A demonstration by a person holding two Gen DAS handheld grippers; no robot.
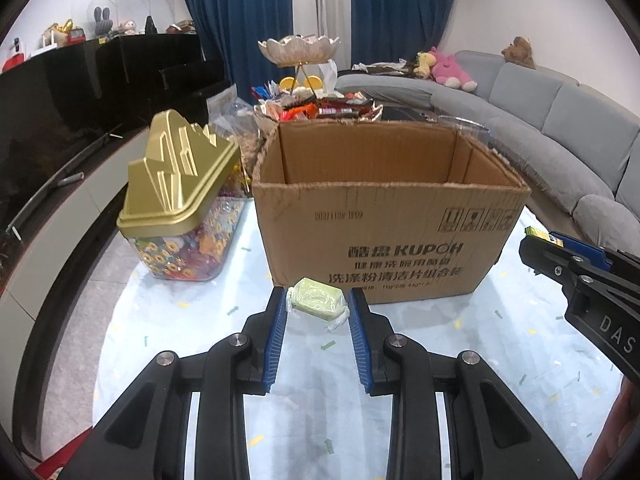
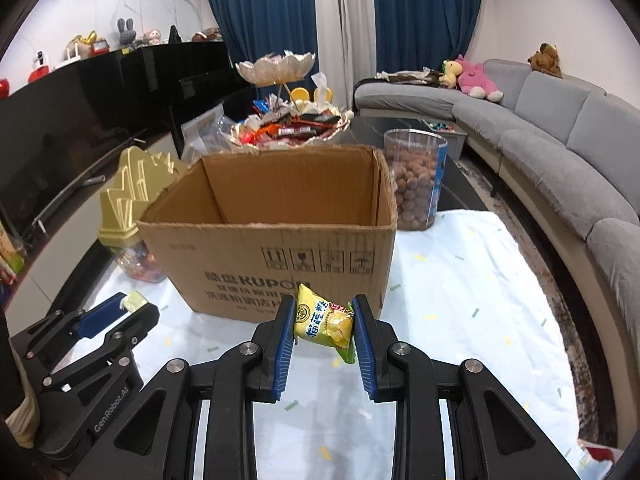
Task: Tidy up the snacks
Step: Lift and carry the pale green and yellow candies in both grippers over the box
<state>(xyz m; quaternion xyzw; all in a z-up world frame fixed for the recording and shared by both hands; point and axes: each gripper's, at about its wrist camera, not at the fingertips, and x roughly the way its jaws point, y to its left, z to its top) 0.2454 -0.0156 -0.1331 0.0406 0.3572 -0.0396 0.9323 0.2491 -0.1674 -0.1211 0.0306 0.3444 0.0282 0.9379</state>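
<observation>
Left hand-held gripper (image 1: 317, 307) pinches pale green candy (image 1: 317, 301); right hand-held gripper (image 2: 323, 320) pinches yellow snack pack (image 2: 324, 322). Both look light, crinkly, slippery wrap — grip mid-body, gently.

Open-topped cardboard box (image 1: 384, 240) blocks ahead; tablecloth (image 2: 460, 300) beside lies clear.

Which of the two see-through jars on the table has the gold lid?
The jar of colourful sweets, left of the cardboard box, has the gold peaked lid. The round jar of brown balls, right of the box, shows none.
</observation>
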